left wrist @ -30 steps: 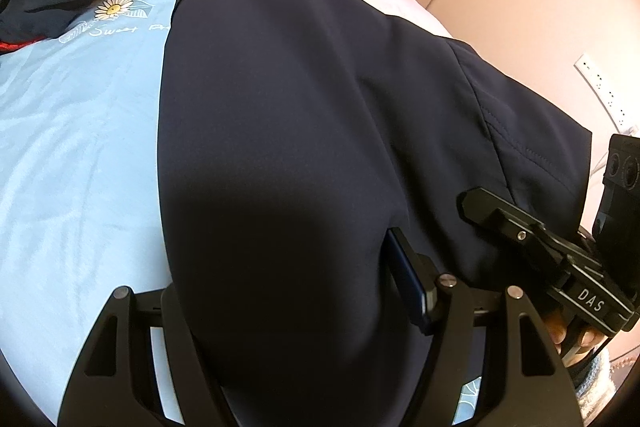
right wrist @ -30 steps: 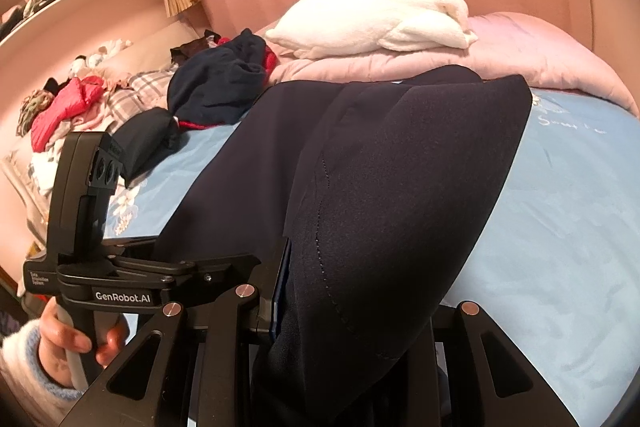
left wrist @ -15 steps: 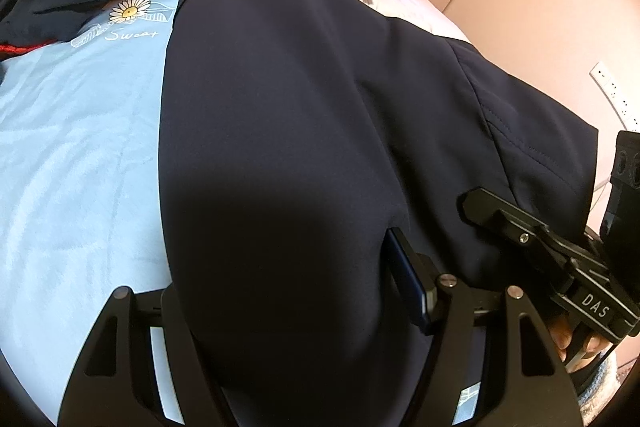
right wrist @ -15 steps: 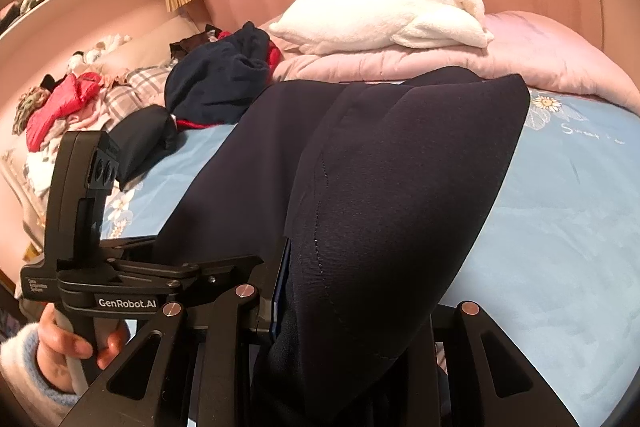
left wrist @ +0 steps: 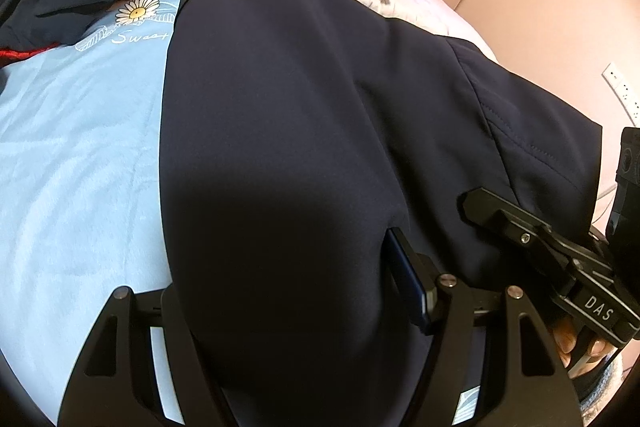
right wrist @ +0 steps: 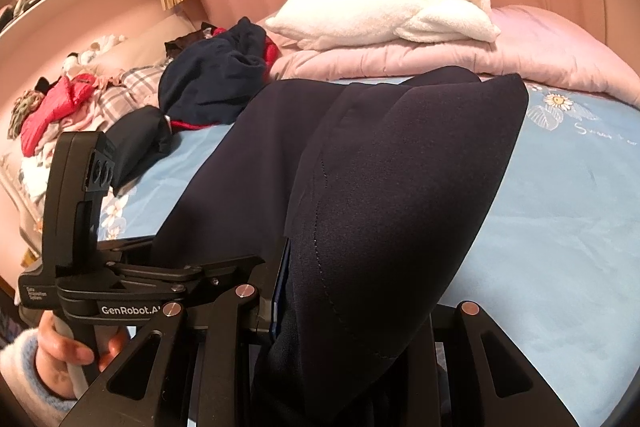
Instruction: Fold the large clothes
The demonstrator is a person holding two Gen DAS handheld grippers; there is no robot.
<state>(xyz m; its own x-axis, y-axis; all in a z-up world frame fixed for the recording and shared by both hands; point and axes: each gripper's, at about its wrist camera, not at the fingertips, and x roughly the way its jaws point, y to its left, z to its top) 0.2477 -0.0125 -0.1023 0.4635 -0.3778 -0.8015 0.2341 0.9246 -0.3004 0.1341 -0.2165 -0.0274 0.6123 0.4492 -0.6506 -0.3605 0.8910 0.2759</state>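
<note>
A large dark navy garment [left wrist: 288, 131] lies stretched over the light blue bedsheet [left wrist: 72, 155], its near edge lifted. My left gripper [left wrist: 296, 307] is shut on that near edge, and cloth drapes over its fingers. My right gripper [right wrist: 352, 315] is shut on the same garment [right wrist: 392, 179] further along the edge, with a fold bulging up over it. Each gripper shows in the other's view: the right gripper [left wrist: 560, 259] at the right, the left gripper [right wrist: 120, 283] at the lower left.
A white folded blanket [right wrist: 392, 11] sits on a pink quilt [right wrist: 520, 47] at the head of the bed. A heap of dark blue and red clothes [right wrist: 216, 75] lies at the far left. More clothes are piled beside the bed [right wrist: 52, 107]. A wall [left wrist: 560, 7] is at the right.
Both grippers have moved forward toward the head of the bed with the garment's edge held; the white blanket and the daisy print look closer.
</note>
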